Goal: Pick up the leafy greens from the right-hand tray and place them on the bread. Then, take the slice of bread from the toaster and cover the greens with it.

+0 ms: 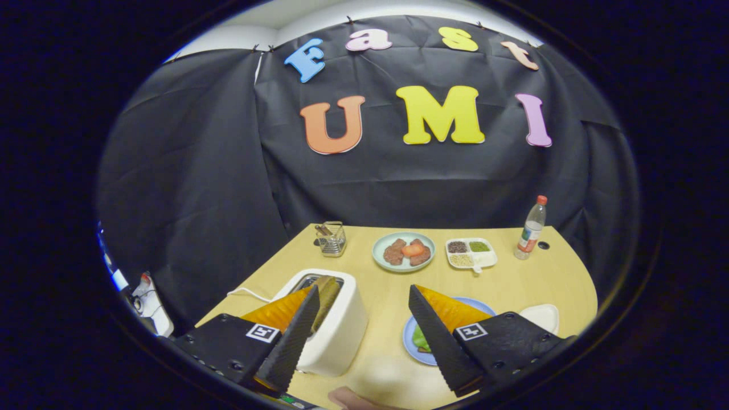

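My gripper (361,319) hangs above the near part of the wooden table (512,285) with its fingers (296,333) spread wide and nothing between them. Right at the nearest edge, between and below the fingers, a bit of my hand (350,397) peeks in.

Just behind my left finger stands the white toaster (336,330), a slice of bread (326,299) poking upright out of its slot; the finger's tip overlaps the bread from my angle, though I cannot tell whether they touch. A white cord (248,294) runs from the toaster's left side.

Behind my right finger sits a blue plate (414,341), and on it I see a patch of the leafy greens (420,339); the finger covers the rest, so whatever lies beneath them is hidden. Just right of that plate is a small white dish (541,316).

Farther across the table come a clear holder (332,239), a pale green plate (403,251) of brown and red food, a white divided tray (471,253), and a plastic bottle (531,229) with a red cap, standing near a hole in the tabletop.
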`<state>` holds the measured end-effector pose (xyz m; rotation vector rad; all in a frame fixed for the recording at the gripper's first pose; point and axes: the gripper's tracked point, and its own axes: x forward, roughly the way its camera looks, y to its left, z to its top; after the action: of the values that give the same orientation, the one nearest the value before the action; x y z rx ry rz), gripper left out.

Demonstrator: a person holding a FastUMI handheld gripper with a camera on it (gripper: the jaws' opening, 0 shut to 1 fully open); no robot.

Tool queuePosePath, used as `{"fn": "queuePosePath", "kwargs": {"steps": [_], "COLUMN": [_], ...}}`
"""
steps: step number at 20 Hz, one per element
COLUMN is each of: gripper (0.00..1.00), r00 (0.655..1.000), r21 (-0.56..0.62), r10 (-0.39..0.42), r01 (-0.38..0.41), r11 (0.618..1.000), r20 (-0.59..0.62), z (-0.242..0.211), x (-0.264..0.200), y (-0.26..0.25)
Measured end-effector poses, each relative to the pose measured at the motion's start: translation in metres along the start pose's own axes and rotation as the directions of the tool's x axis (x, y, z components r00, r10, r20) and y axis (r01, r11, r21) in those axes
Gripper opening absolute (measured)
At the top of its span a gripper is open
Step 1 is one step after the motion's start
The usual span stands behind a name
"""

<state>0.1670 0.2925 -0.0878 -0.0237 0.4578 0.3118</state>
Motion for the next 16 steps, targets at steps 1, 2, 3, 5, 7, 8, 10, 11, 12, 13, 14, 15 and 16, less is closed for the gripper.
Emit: {"fn": "queuePosePath", "kwargs": {"steps": [1, 2, 3, 5, 7, 8, 10, 11, 12, 13, 14, 15, 16], "gripper": [0.96, 0.96, 0.96, 0.96, 0.96, 0.96, 0.93, 0.9, 0.86, 0.84, 0.8, 0.71, 0.63], "r00": [1.0, 1.0, 1.0, 0.999, 0.995, 0.992, 0.989, 0.987, 0.983, 0.98, 0.98, 0.977, 0.975], "r21": [0.004, 0.006, 0.006, 0.004, 0.006, 0.01, 0.027, 0.021, 0.013, 0.01, 0.016, 0.019, 0.019], "r10": [0.003, 0.004, 0.001, -0.028, -0.086, -0.113, -0.125, -0.143, -0.162, -0.172, -0.166, -0.17, -0.181], "r01": [-0.003, -0.004, -0.001, 0.028, 0.086, 0.114, 0.127, 0.145, 0.164, 0.174, 0.169, 0.174, 0.185], "r11": [1.0, 1.0, 1.0, 1.0, 0.996, 0.993, 0.992, 0.989, 0.986, 0.985, 0.985, 0.985, 0.983], "r20": [-0.007, -0.013, -0.018, -0.039, -0.052, -0.063, -0.077, -0.079, -0.086, -0.097, -0.113, -0.126, -0.132], "z": [-0.001, -0.002, -0.003, -0.011, -0.018, -0.023, -0.031, -0.033, -0.035, -0.04, -0.044, -0.046, -0.048], "x": [0.007, 0.014, 0.022, 0.038, 0.057, 0.064, 0.079, 0.081, 0.083, 0.086, 0.088, 0.09, 0.09], "y": [0.012, 0.023, 0.032, 0.043, 0.044, 0.041, 0.046, 0.042, 0.038, 0.036, 0.039, 0.038, 0.035]}}
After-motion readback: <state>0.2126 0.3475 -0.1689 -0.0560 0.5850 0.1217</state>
